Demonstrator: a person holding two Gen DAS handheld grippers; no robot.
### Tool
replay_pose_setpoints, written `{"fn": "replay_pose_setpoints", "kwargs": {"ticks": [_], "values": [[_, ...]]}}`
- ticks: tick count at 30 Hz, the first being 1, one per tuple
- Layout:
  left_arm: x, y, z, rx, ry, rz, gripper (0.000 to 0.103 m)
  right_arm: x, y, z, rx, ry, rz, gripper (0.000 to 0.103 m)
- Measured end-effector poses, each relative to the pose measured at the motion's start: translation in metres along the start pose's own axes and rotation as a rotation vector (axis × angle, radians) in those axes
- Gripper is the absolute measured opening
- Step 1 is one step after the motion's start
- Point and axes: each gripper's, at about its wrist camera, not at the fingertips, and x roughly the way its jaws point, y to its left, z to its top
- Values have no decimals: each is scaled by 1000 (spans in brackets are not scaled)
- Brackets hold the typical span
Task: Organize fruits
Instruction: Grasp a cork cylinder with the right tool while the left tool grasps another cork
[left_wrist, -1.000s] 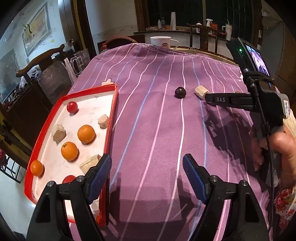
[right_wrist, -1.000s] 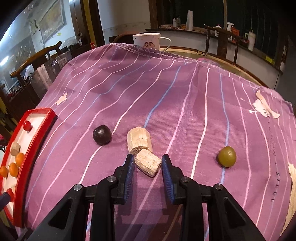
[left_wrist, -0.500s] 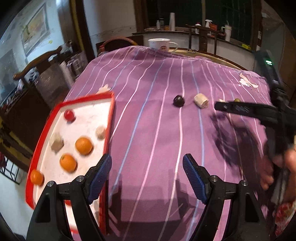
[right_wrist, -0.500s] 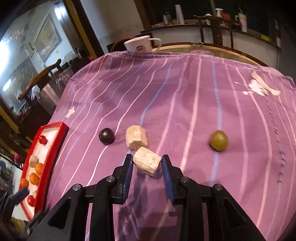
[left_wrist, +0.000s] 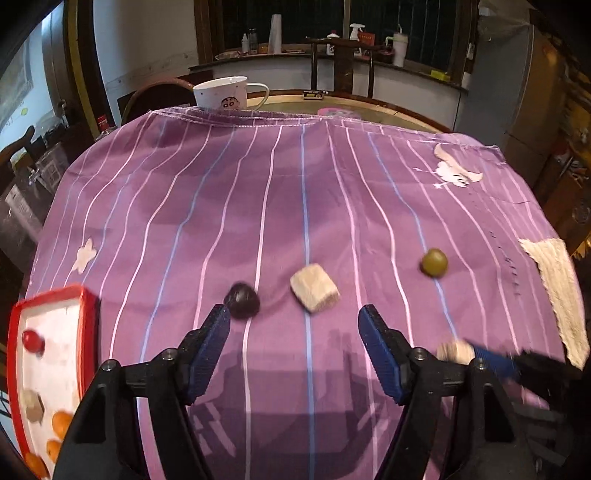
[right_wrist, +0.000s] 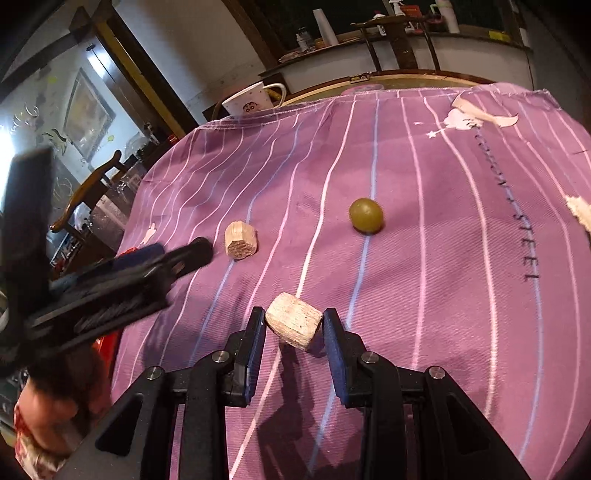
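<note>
My right gripper (right_wrist: 294, 325) is shut on a pale sugarcane chunk (right_wrist: 293, 325) and holds it above the purple striped cloth; the chunk also shows in the left wrist view (left_wrist: 455, 350). My left gripper (left_wrist: 294, 323) is open and empty, just short of a dark plum (left_wrist: 242, 300) and a second pale chunk (left_wrist: 314, 292). A green grape (left_wrist: 434, 262) lies to the right. The red-rimmed white tray (left_wrist: 86, 306) at the lower left holds a red fruit (left_wrist: 32, 340), oranges (left_wrist: 61, 424) and a pale chunk (left_wrist: 32, 405). In the right wrist view the second chunk (right_wrist: 241, 240) and grape (right_wrist: 365, 215) lie ahead.
A white mug (left_wrist: 221, 92) stands at the table's far edge. A pale towel (left_wrist: 561, 291) lies at the right edge of the cloth. Wooden chairs (right_wrist: 88, 195) stand to the left. The left gripper body (right_wrist: 103, 284) crosses the right wrist view at the left.
My right gripper has lifted the pale chunk off the cloth and drawn it back. My left gripper has swung right from the tray toward the dark plum and second chunk.
</note>
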Motion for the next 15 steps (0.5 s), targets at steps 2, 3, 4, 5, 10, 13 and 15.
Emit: {"fn": "replay_pose_setpoints", "kwargs": {"ticks": [2,3,4,5,10,13,15], "values": [[12,-4,9,17,3,4,72,2,1,-2,3,8,21,35],[16,-6,11,29,6,9,72,3,2,-3,2,11,31,35],[21,-7,13,40,10,13,72,3,3,-3,1,12,36,35],[25,-8,15,48,15,15,72,3,3,-4,2,11,42,35],[49,-16,17,97,67,19,47,4,4,-4,2,8,52,35],[55,-22,11,106,76,-10,35,6,3,-5,5,13,51,35],[53,-25,7,105,58,4,34,7,2,-6,2,14,43,35]]}}
